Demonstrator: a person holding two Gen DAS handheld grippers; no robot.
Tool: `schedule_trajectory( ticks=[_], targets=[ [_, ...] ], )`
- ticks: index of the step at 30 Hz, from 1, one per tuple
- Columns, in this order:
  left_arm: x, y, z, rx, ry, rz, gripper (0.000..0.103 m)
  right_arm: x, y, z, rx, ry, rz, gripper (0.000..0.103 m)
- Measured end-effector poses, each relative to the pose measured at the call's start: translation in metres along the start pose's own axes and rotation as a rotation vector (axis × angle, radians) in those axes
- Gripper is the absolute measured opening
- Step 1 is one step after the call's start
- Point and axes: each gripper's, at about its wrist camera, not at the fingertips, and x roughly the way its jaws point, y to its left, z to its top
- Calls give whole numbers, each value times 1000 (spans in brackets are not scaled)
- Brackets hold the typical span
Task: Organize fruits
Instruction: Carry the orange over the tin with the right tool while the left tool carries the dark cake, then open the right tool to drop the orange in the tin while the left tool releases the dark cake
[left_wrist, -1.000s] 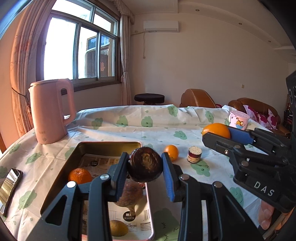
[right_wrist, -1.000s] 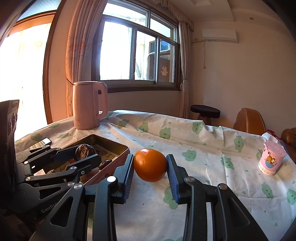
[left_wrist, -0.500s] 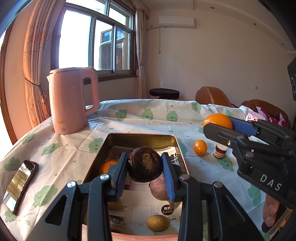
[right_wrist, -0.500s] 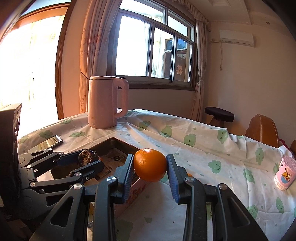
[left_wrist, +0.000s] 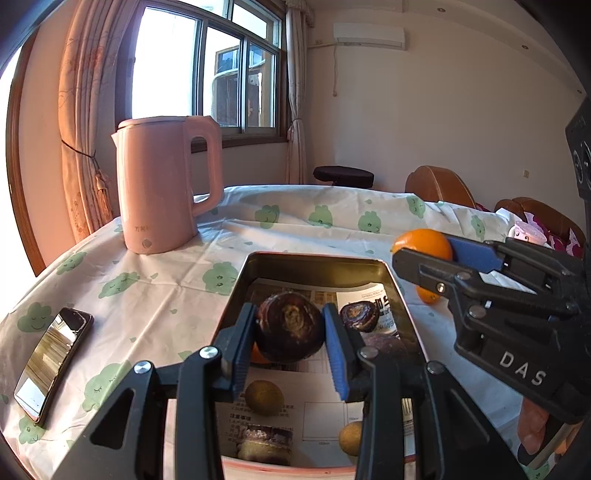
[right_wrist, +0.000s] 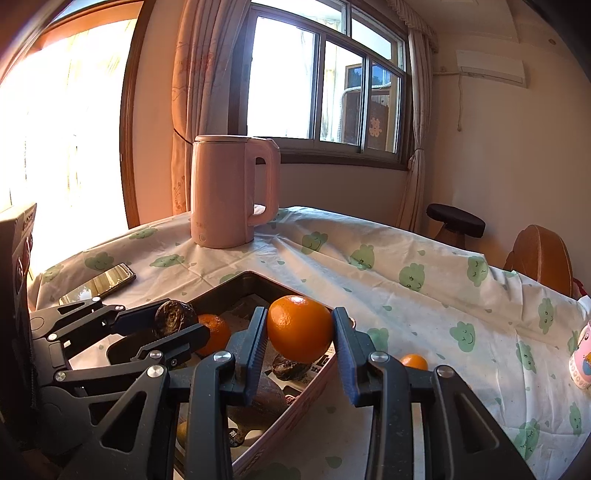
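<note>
My left gripper (left_wrist: 290, 334) is shut on a dark brown passion fruit (left_wrist: 290, 332) and holds it above the metal tray (left_wrist: 317, 260). In the tray lie another dark passion fruit (left_wrist: 358, 316), an orange mostly hidden behind my fingers, two small brown fruits (left_wrist: 264, 397) and a dark purple fruit. My right gripper (right_wrist: 300, 334) is shut on a large orange (right_wrist: 300, 334) above the tray's right rim (right_wrist: 325, 373); it also shows in the left wrist view (left_wrist: 423, 243). A small orange (right_wrist: 413, 362) lies on the cloth to the right of the tray.
A pink kettle (left_wrist: 166, 184) stands at the back left of the table. A phone (left_wrist: 51, 363) lies at the left edge. A pink cup (right_wrist: 581, 363) stands at the far right. A stool (right_wrist: 454, 221) and brown chairs stand beyond the table.
Both grippers have moved left and forward with their fruits. The left one now hangs over the middle of the tray, the right one over its right rim.
</note>
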Motion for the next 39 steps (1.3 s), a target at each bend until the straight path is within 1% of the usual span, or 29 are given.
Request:
schedule_trajectory(
  ticks=[11, 17, 31, 35, 39],
  targets=[
    [5, 9, 0, -1, 29, 7, 38, 21, 9, -1, -4, 42, 22, 37],
    [9, 13, 1, -12, 57, -4, 38, 30, 11, -2, -5, 62, 26, 37],
    [17, 13, 0, -7, 103, -13, 38, 48, 10, -10, 14, 132, 44, 37],
    [17, 11, 0, -1, 104, -6, 38, 50, 8, -11, 24, 143, 53, 37],
    [16, 11, 0, 4, 95, 4, 38, 52, 5, -12, 44, 156, 87, 38]
  ],
)
